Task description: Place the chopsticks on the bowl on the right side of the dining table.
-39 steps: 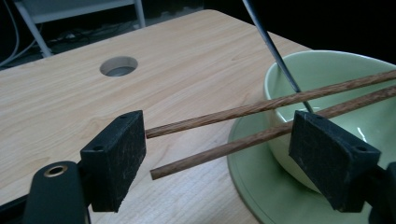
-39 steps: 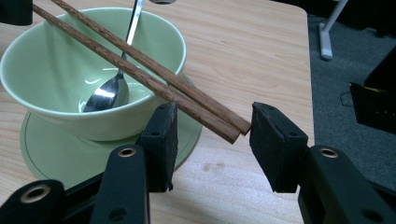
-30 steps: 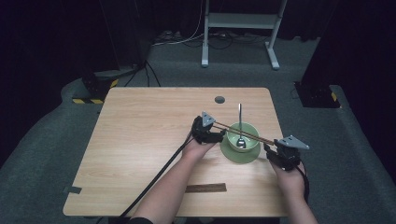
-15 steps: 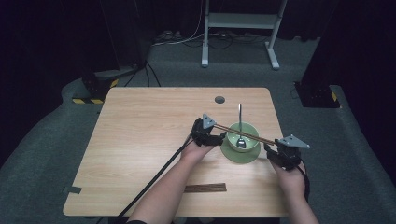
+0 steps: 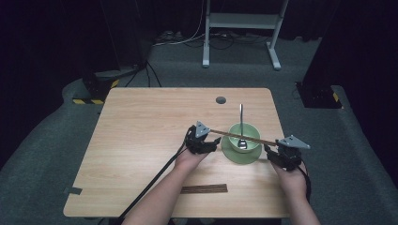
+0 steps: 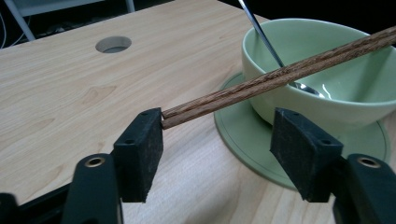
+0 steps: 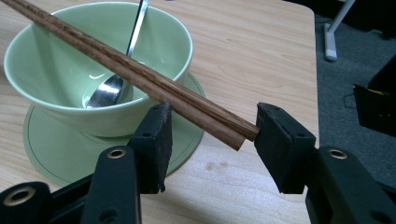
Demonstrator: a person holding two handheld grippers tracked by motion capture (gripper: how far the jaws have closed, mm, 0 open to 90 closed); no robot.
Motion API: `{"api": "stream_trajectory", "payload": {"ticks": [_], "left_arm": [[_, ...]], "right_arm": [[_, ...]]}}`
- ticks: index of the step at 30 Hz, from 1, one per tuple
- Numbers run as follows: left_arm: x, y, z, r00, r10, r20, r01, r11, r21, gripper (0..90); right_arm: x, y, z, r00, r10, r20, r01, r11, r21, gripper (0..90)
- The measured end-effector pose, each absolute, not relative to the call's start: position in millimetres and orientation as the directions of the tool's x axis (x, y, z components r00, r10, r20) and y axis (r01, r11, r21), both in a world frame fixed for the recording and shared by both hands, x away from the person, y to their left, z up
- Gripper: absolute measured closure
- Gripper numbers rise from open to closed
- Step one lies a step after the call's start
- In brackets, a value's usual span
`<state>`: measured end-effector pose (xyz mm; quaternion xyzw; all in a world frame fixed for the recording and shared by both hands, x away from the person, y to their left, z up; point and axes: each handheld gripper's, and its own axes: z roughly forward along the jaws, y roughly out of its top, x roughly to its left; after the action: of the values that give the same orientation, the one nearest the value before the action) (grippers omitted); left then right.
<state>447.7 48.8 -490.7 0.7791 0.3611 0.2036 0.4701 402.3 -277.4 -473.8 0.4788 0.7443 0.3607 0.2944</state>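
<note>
A pair of brown wooden chopsticks (image 5: 243, 136) lies across the rim of a green bowl (image 5: 249, 131) that stands on a green saucer (image 5: 231, 152). A metal spoon (image 5: 241, 123) rests in the bowl, handle pointing away. My left gripper (image 5: 209, 140) sits at the chopsticks' left end; its jaws have just been closing, and the end (image 6: 164, 119) only touches the top corner of one pad (image 6: 140, 149), with a wide gap to the other. My right gripper (image 5: 277, 152) is at the right end; its jaws have just been opening, and the chopsticks' tip (image 7: 236, 135) lies loose between the pads.
A second dark wooden pair (image 5: 204, 189) lies flat near the table's front edge. A round cable hole (image 5: 220, 100) is at the back of the wooden table (image 5: 141, 140). A black cable (image 5: 155, 180) trails from the left gripper. Dark floor surrounds the table.
My left gripper has shifted a little toward the table's near side, and its jaws stand narrower. The right hand has stayed put. The chopsticks still lie across the bowl.
</note>
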Motion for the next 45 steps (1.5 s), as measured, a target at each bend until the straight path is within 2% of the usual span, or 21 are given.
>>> {"api": "stream_trajectory", "payload": {"ticks": [6,18,24,29,45], "left_arm": [[438.4,55.7,-491.7,0.666,0.746,-0.025,0.359,-0.291,0.887,39.0],[448.5,58.6,-492.2,0.636,0.769,-0.061,0.382,-0.245,0.891,38.2],[449.7,55.0,-494.9,0.648,0.759,-0.065,0.387,-0.255,0.886,41.5],[444.7,54.8,-494.6,0.657,0.752,-0.055,0.376,-0.264,0.888,41.7],[445.5,54.8,-496.5,0.645,0.763,-0.054,0.377,-0.256,0.890,42.5]], "right_arm": [[401.5,-275.1,-474.4,-0.369,0.924,-0.102,0.502,0.290,0.815,45.7],[383.6,-274.8,-473.8,-0.333,0.938,-0.094,0.488,0.257,0.834,43.5],[377.2,-270.5,-476.2,-0.281,0.955,-0.100,0.494,0.233,0.838,56.3],[383.3,-273.2,-477.0,-0.250,0.964,-0.087,0.507,0.207,0.837,61.8],[395.6,-280.5,-476.9,-0.238,0.966,-0.102,0.522,0.216,0.825,66.1]]}}
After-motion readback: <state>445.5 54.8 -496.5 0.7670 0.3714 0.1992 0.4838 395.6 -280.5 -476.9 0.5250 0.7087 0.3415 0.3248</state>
